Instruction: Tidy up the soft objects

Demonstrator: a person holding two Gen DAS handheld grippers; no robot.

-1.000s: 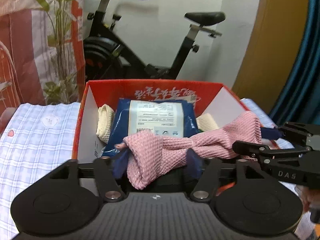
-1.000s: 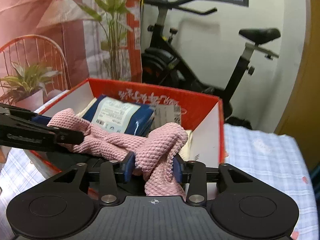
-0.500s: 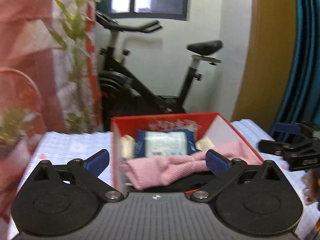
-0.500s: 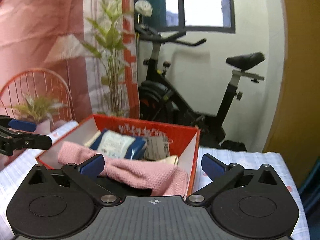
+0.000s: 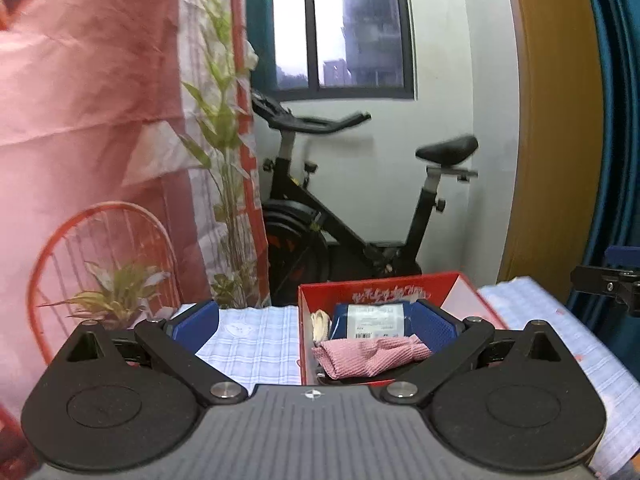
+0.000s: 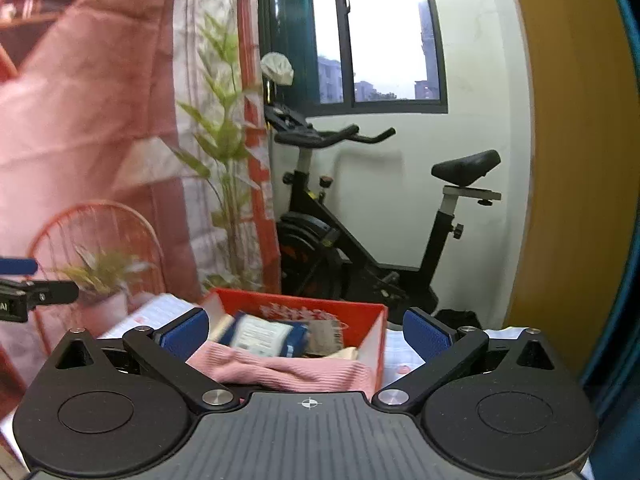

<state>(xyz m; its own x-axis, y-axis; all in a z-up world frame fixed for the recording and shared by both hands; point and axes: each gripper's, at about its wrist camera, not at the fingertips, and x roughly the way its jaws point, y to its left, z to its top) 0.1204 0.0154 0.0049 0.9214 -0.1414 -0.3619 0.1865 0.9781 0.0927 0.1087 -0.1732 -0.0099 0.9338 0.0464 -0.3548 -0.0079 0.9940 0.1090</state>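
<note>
A pink knitted cloth [image 5: 370,355] [image 6: 288,372] lies across the near end of the red box [image 5: 400,280] [image 6: 368,314]. Behind it in the box sit a blue packet with a white label [image 5: 374,316] [image 6: 264,334] and a cream roll [image 5: 321,320]. My left gripper [image 5: 316,326] is open, drawn back and above the box, with nothing between its blue pads [image 5: 196,326]. My right gripper [image 6: 306,334] is likewise open and empty, back from the box. Each gripper's tip shows at the edge of the other's view.
The box stands on a table with a blue-and-white checked cloth [image 5: 256,340]. Behind are an exercise bike [image 5: 344,216], a tall plant [image 5: 224,168], a small potted plant [image 5: 116,292] beside an orange wire chair [image 5: 100,248], pink drapes, a window and a yellow door.
Both grippers were shut on the ends of the pink cloth over the box; they let go, opened wide, and drew back and up. The cloth now rests in the box.
</note>
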